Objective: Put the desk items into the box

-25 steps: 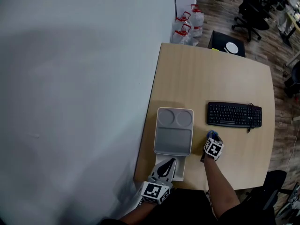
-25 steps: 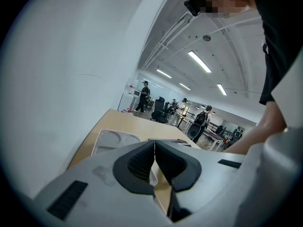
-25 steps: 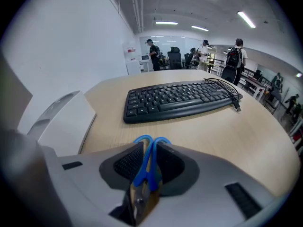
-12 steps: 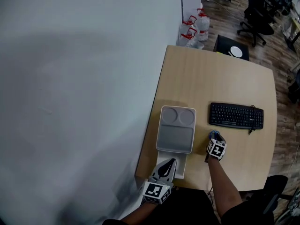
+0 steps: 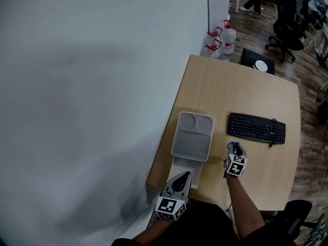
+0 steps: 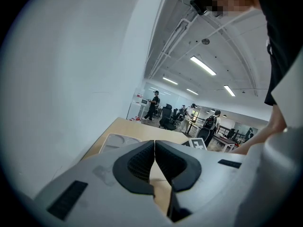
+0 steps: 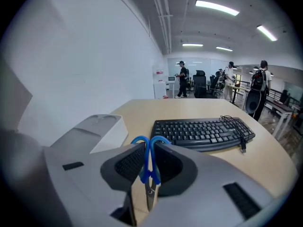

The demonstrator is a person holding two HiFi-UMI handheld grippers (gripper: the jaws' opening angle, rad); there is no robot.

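Observation:
In the right gripper view, scissors with blue handles [image 7: 152, 175] stand upright between the pads of my right gripper [image 7: 150, 145]. The jaws have closed in and press on the handles. In the head view that gripper [image 5: 234, 147] is over the table just left of the keyboard's near corner, with the blue handles [image 5: 235, 145] at its tip. The grey-white compartment box [image 5: 192, 146] lies open by the table's left edge. My left gripper [image 5: 183, 178] hovers at its near end, shut with the pads [image 6: 142, 162] touching and nothing between them.
A black keyboard [image 5: 256, 128] with a cable lies right of the box, also shown in the right gripper view [image 7: 203, 131]. A white flat piece [image 5: 190, 165] lies at the box's near end. A wall runs along the left. Water bottles [image 5: 218, 41] and office chairs stand beyond the table.
The head view has drifted, so the table sits a little differently in the frame. Both grippers keep about the same places beside the box and keyboard.

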